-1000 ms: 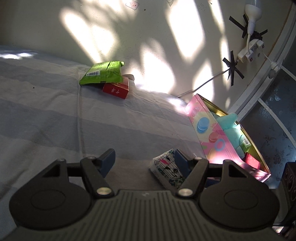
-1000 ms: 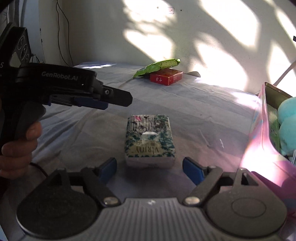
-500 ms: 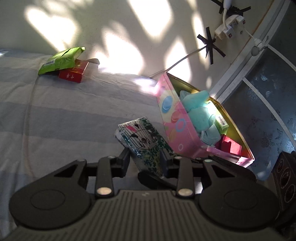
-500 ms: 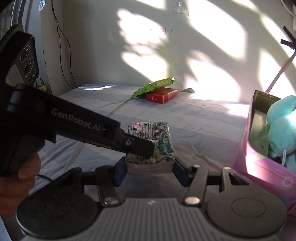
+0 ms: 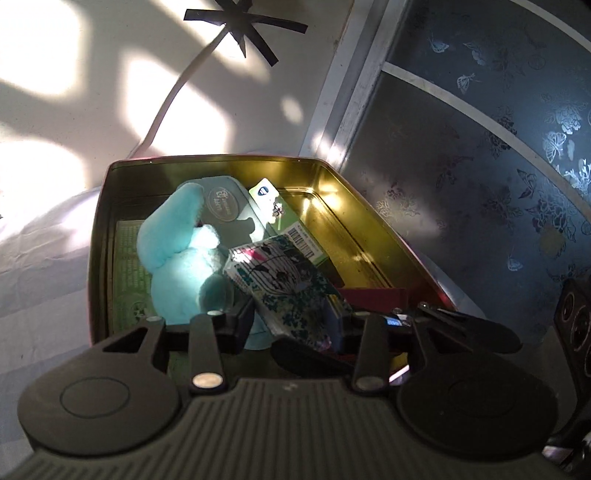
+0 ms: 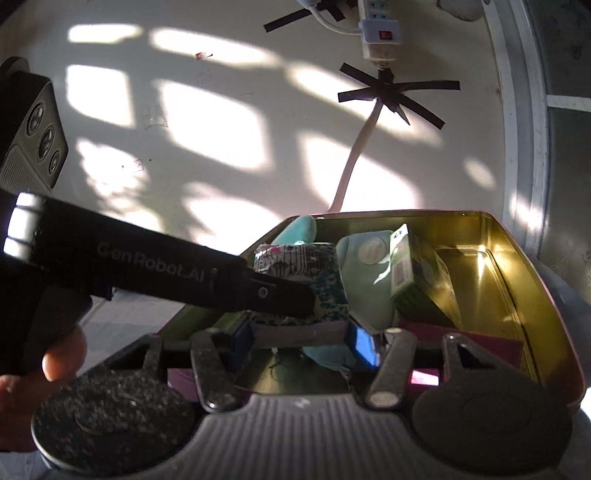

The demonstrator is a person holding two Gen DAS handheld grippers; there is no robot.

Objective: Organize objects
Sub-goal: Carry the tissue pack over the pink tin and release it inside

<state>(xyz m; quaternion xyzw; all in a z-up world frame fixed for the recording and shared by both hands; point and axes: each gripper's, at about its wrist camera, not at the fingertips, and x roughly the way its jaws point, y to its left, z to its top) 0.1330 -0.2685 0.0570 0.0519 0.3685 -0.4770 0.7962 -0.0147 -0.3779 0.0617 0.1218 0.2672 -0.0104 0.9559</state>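
Observation:
A patterned tissue pack (image 5: pixel 284 284) is held between both grippers over the open tin box (image 5: pixel 373 236). My left gripper (image 5: pixel 291 325) is shut on the pack's sides. My right gripper (image 6: pixel 299 339) is shut on the same pack (image 6: pixel 306 266), gripping its near end; the left gripper's arm (image 6: pixel 166 273) crosses in front of it. The tin (image 6: pixel 517 266) has a gold inside and holds a turquoise plush toy (image 5: pixel 177 254), a green carton (image 5: pixel 284 218) and a dark red box (image 5: pixel 373 295).
The tin sits on a pale striped bedsheet (image 5: pixel 44 258) against a cream wall. A white cable taped with black strips (image 6: pixel 369 122) runs down the wall from a power strip (image 6: pixel 380 33). A dark patterned glass panel (image 5: pixel 480 147) stands at the right.
Both grippers have closed on the tissue pack, lifted it off the bedsheet and carried it right, over the open tin. The green packet and red box on the bed have left view.

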